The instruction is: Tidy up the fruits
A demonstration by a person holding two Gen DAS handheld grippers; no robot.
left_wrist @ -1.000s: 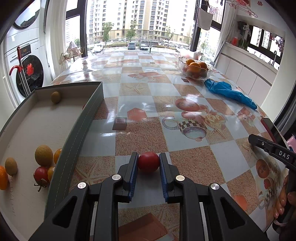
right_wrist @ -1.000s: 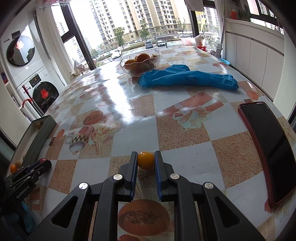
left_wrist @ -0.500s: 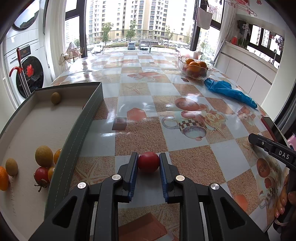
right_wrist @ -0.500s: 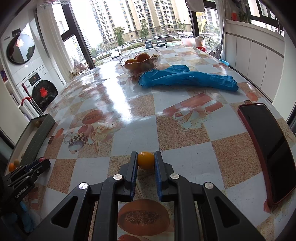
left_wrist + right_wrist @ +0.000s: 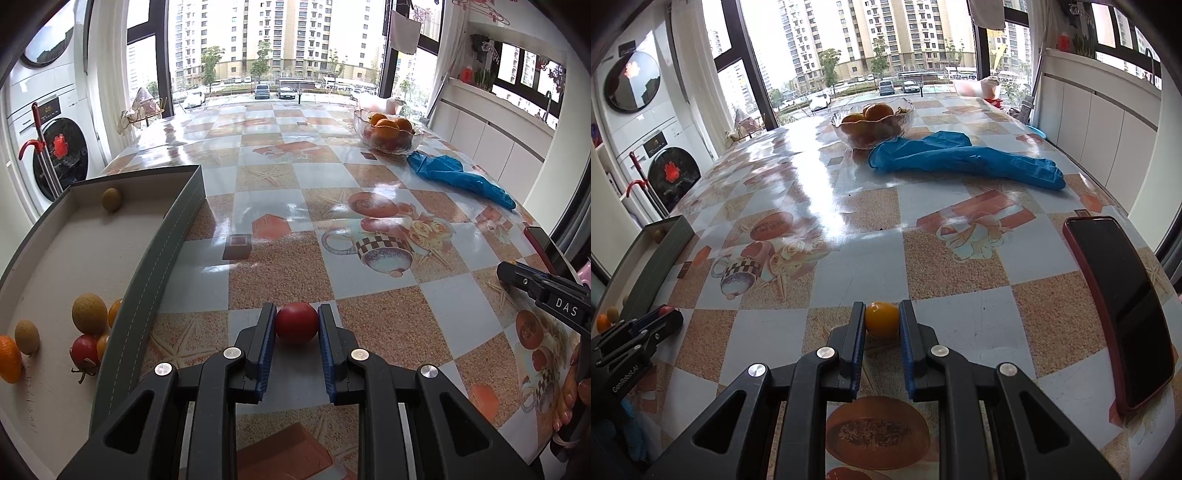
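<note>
Glossy checkered oilcloth covers the worktop [image 5: 280, 206], tall windows beyond. My left jaws [image 5: 296, 325] are clamped on a round red tomato [image 5: 296, 322], low over the cloth, just right of the shallow grey cardboard tray [image 5: 162, 254]. Tray holds small fruits: a red tomato with stem, several yellow-green ovals, an orange one at the near left. My right jaws [image 5: 882, 320] pinch a small yellow-orange tomato [image 5: 882, 319], near edge of the worktop. Right of it, a black phone in a red case [image 5: 1119, 306]. Far side: clear glass bowl of oranges [image 5: 872, 123], blue rubber gloves [image 5: 964, 158] beside it.
</note>
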